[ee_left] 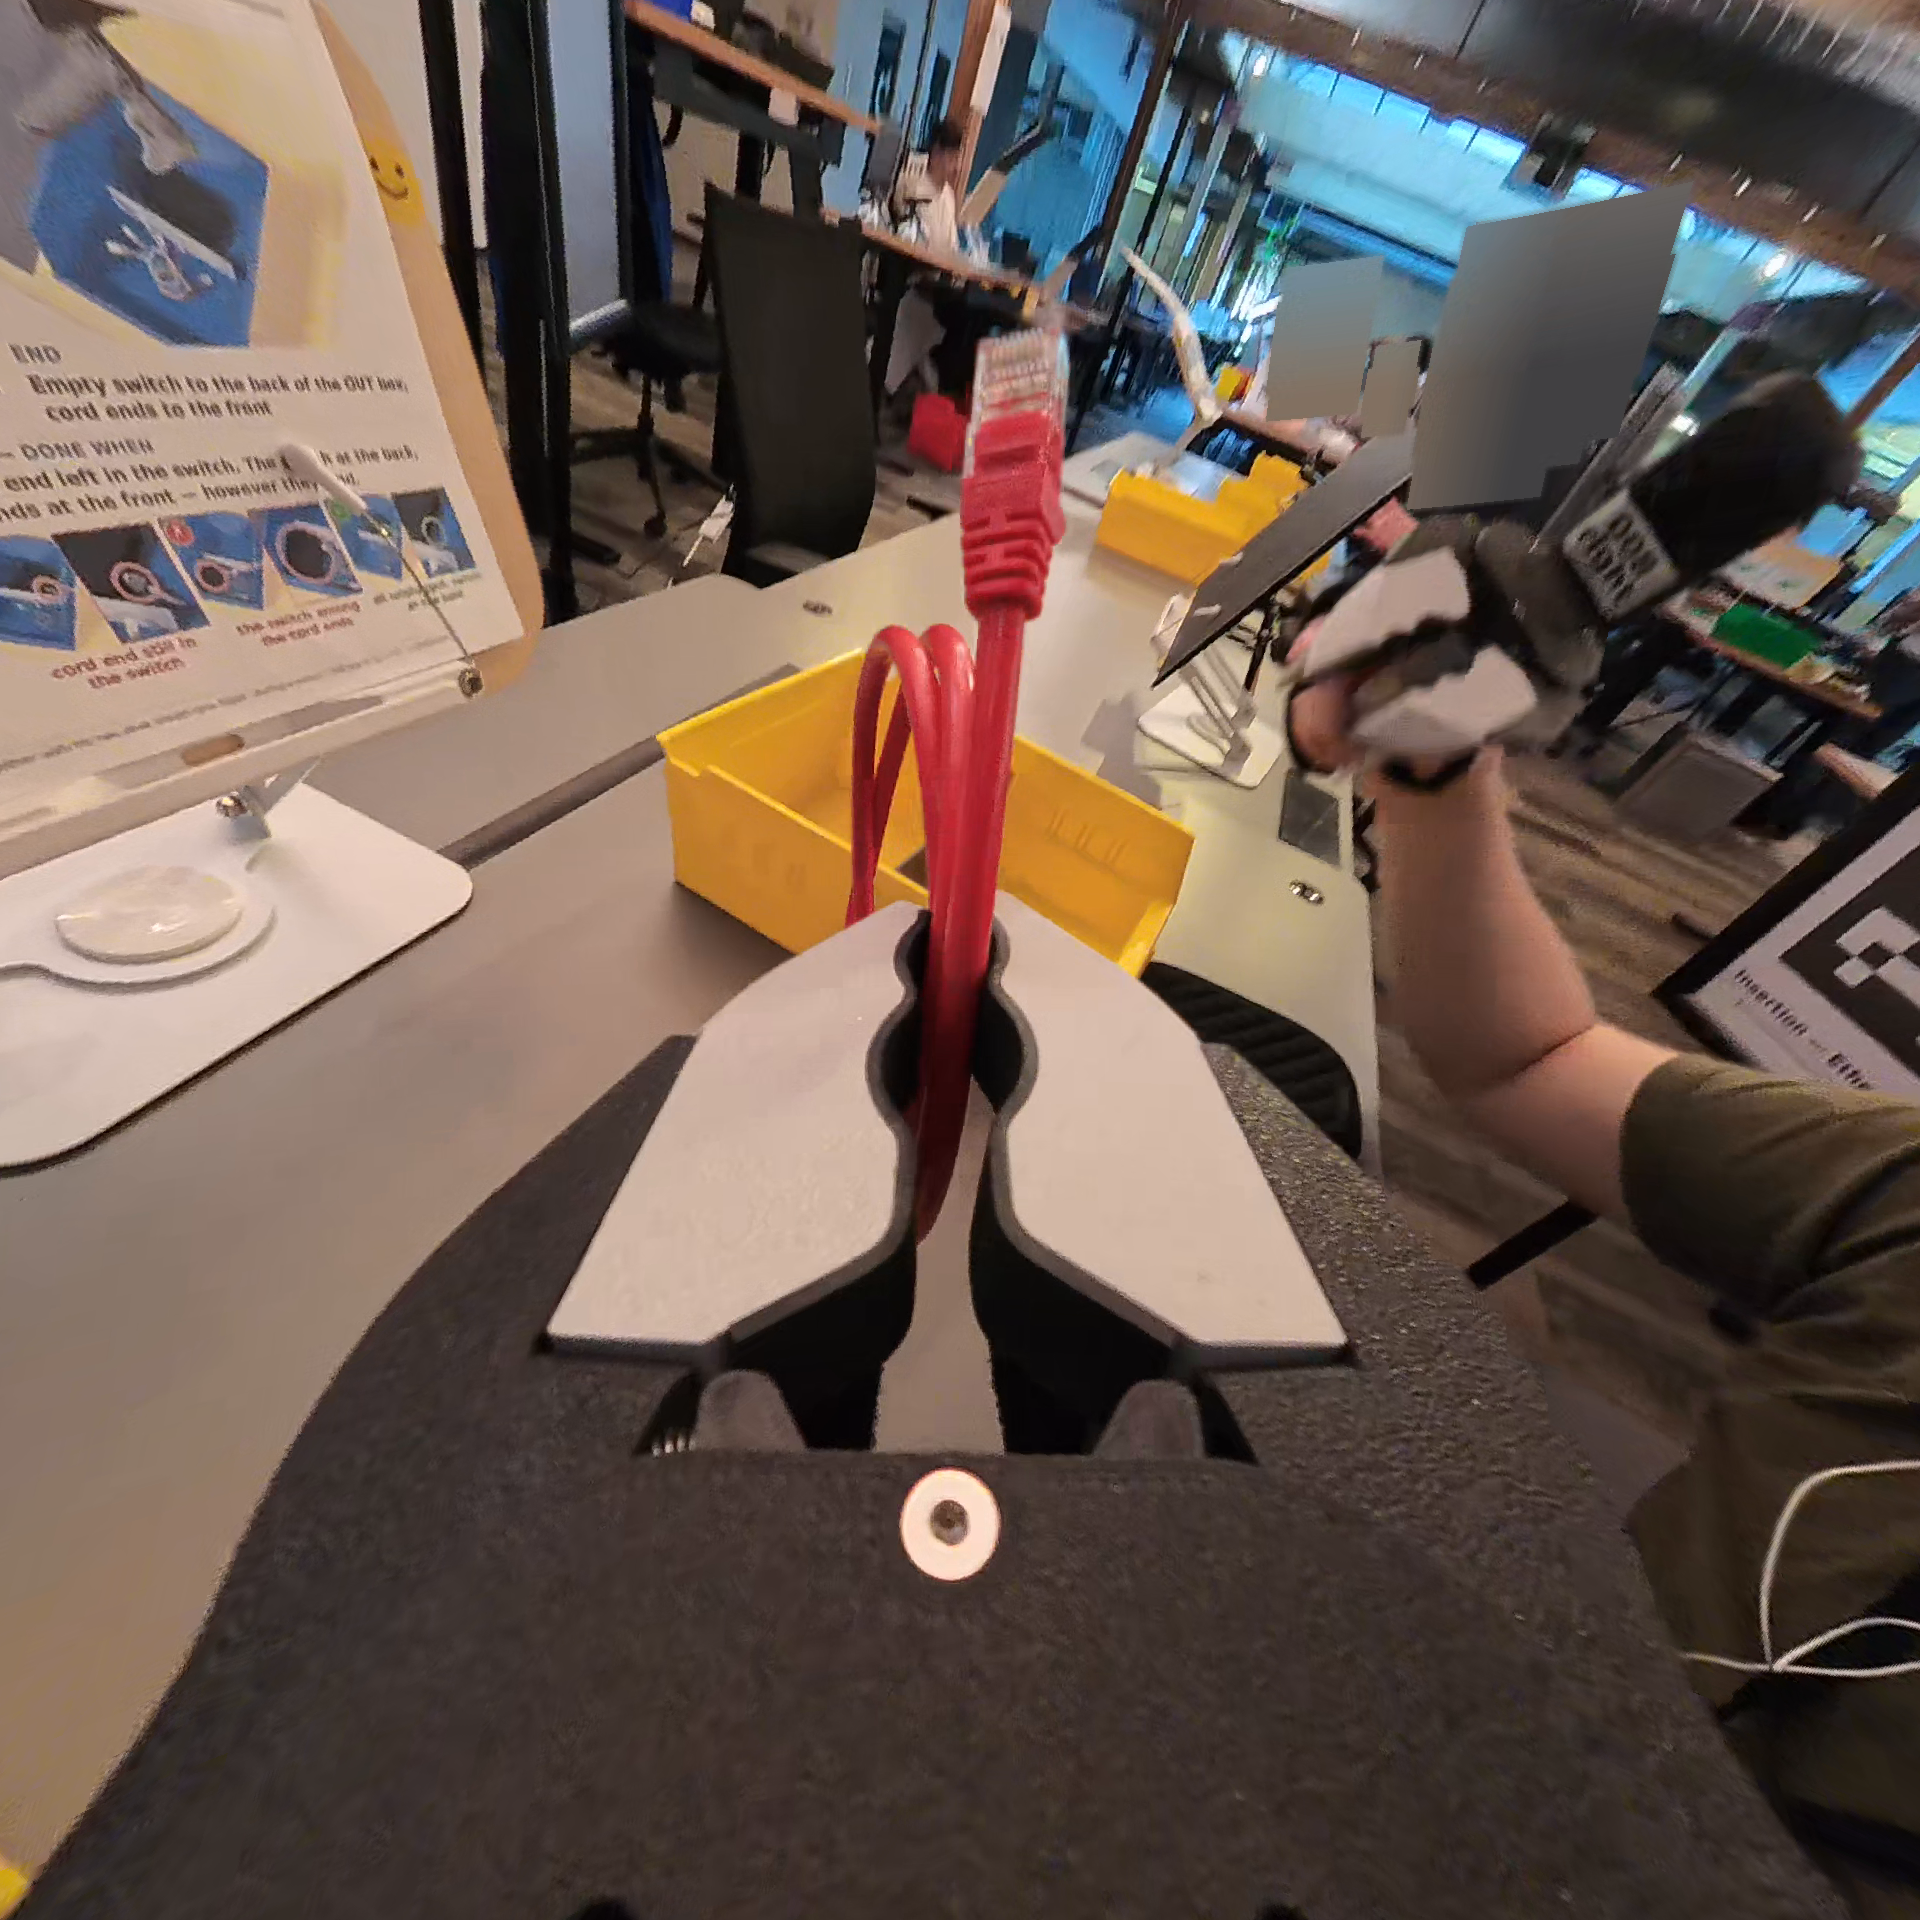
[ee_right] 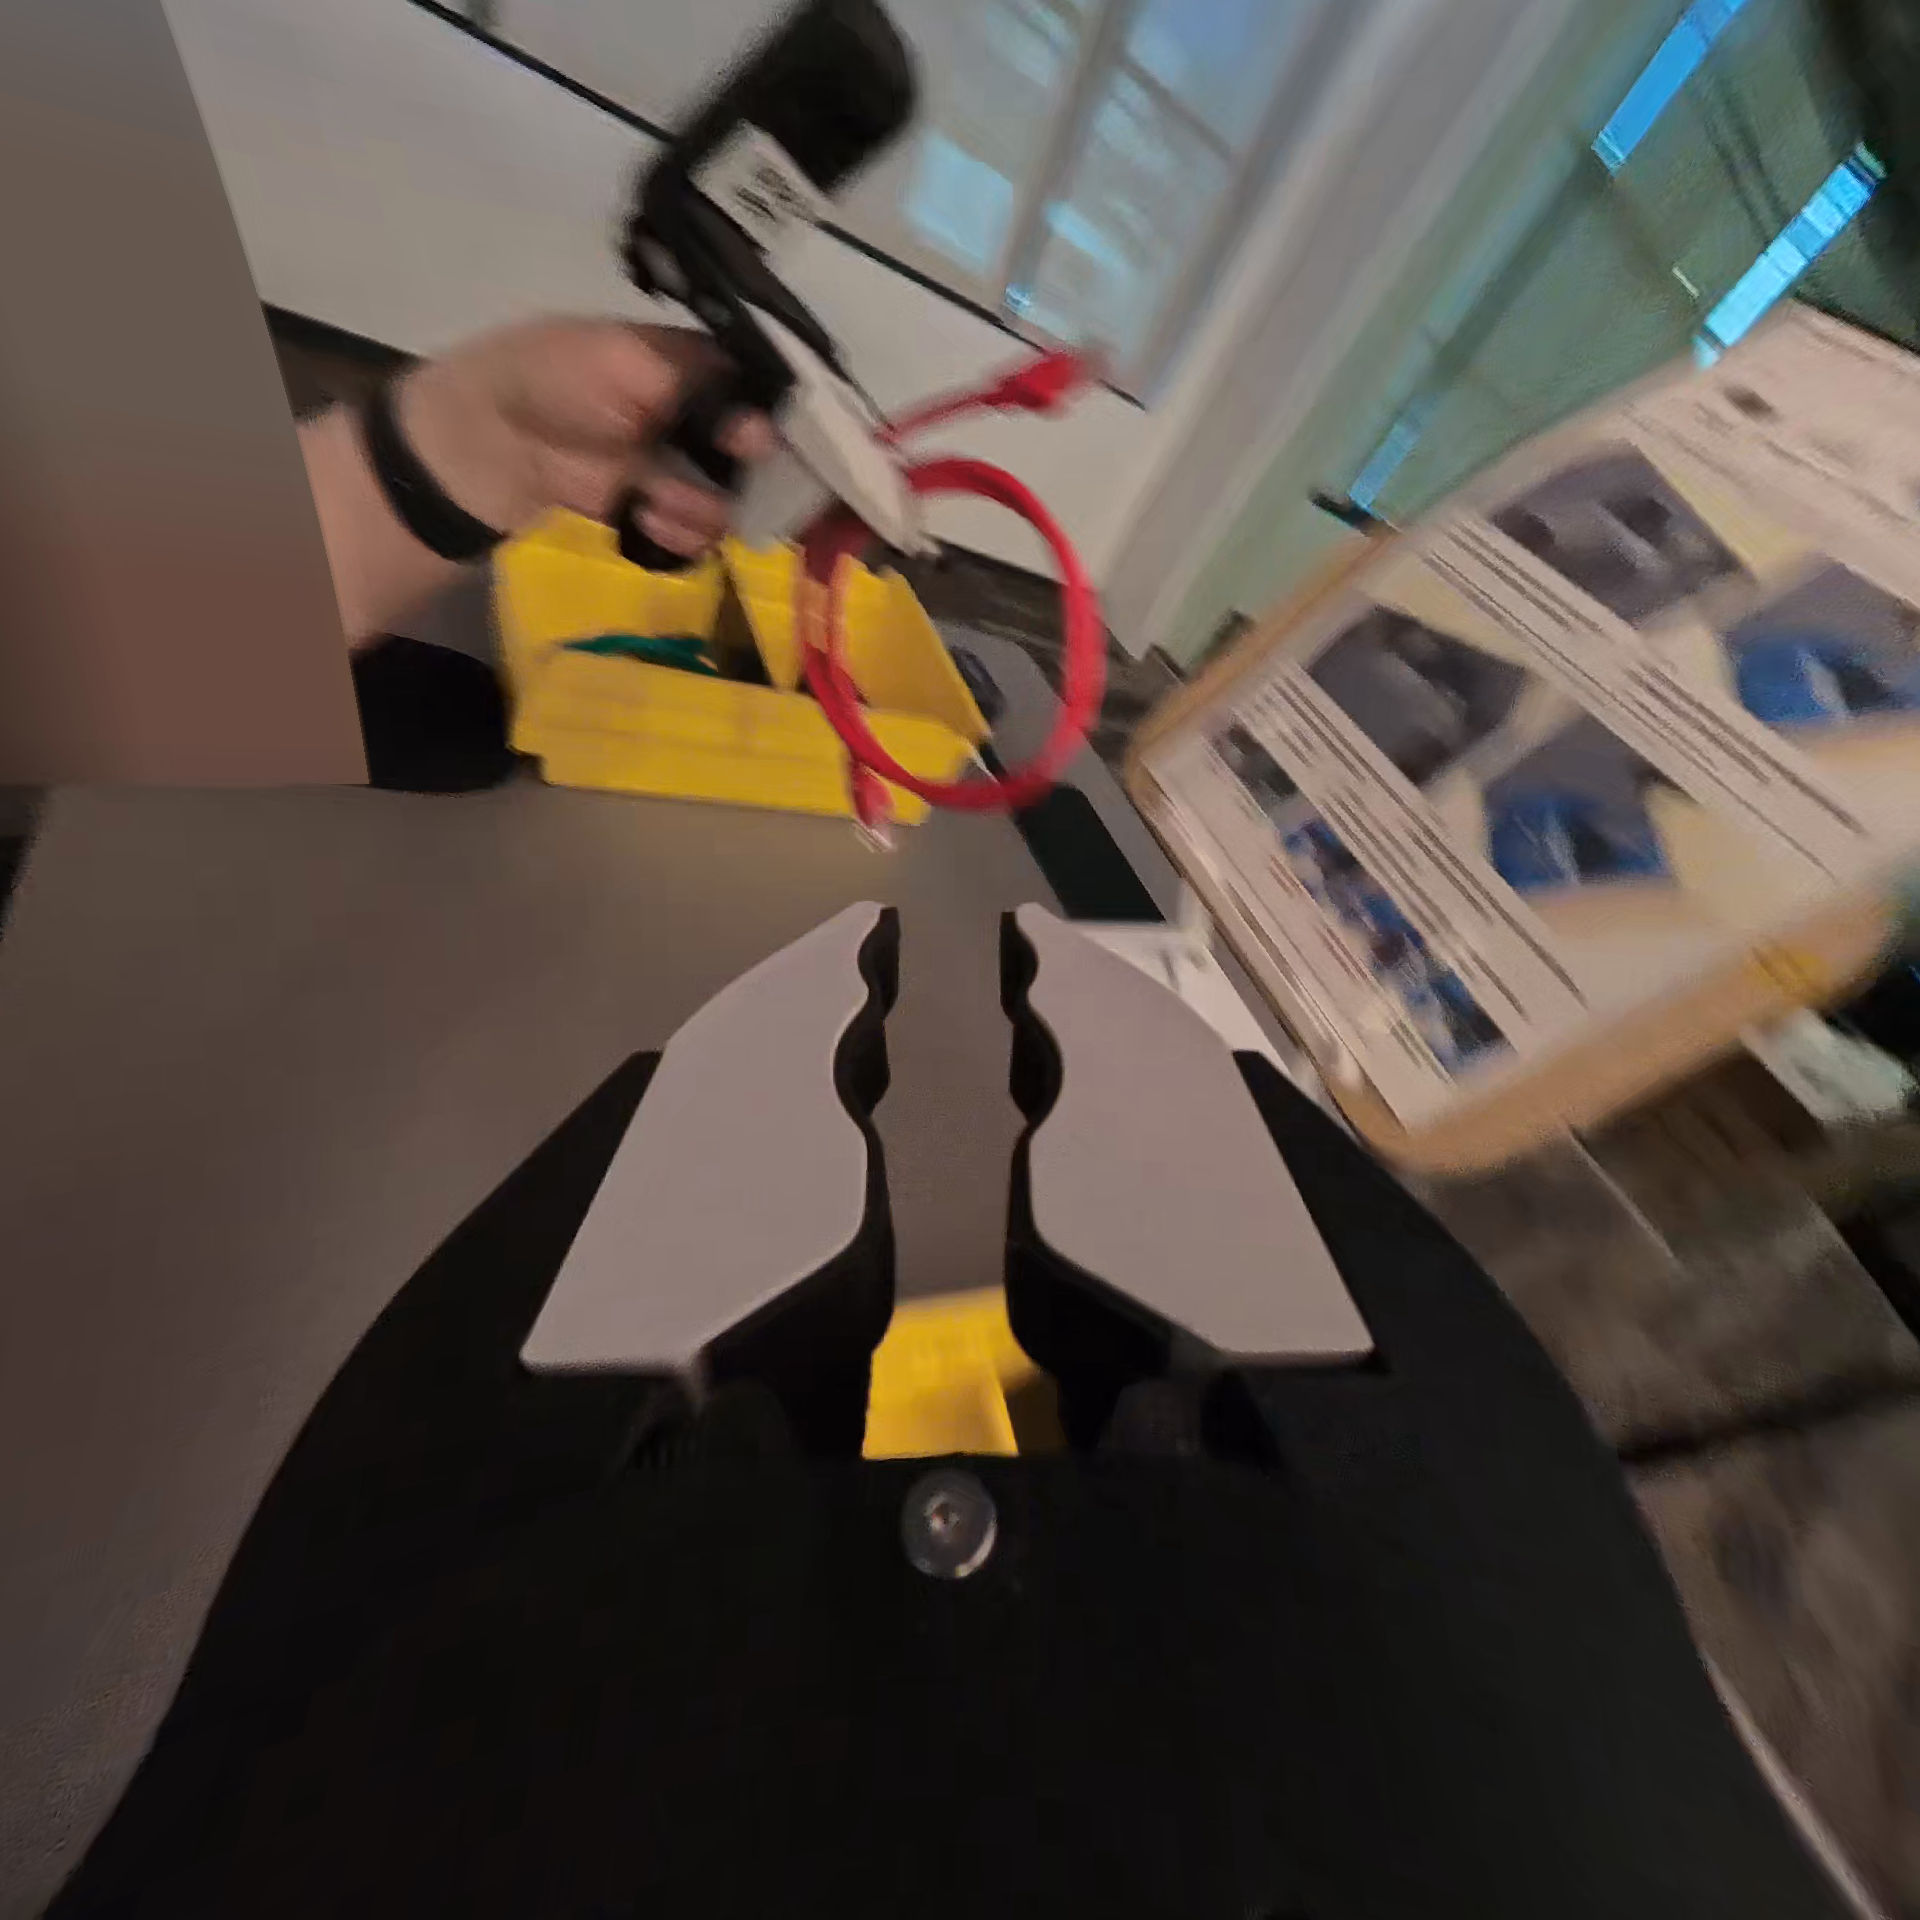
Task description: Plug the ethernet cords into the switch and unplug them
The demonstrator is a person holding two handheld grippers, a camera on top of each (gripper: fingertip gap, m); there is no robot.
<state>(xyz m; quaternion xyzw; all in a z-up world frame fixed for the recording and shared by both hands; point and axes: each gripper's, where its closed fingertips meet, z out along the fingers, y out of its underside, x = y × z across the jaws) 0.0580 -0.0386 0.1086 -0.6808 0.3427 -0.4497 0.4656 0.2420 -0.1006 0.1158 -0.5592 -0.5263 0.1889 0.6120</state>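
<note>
My left gripper (ee_left: 951, 925) is shut on a red ethernet cord (ee_left: 971, 831). The cord's plug end (ee_left: 1016, 416) sticks up past the fingertips, and a loop of it hangs behind them. The right wrist view shows that gripper farther off (ee_right: 883, 499), with the red cord (ee_right: 1049, 623) looping down from it over a yellow bin (ee_right: 686, 727). My right gripper (ee_right: 948, 925) is open a little and empty above the grey table (ee_right: 416, 987). It also shows in the left wrist view (ee_left: 1382, 655), held up at the right. No switch is in view.
An instruction board on a white stand (ee_left: 208, 416) is at the table's left; it also shows in the right wrist view (ee_right: 1558, 748). The yellow bin (ee_left: 779, 810) sits mid-table, with a green cable (ee_right: 644, 649) inside. Another yellow bin (ee_right: 940, 1371) lies under my right gripper. Tip to tip, the grippers are about 20 cm apart.
</note>
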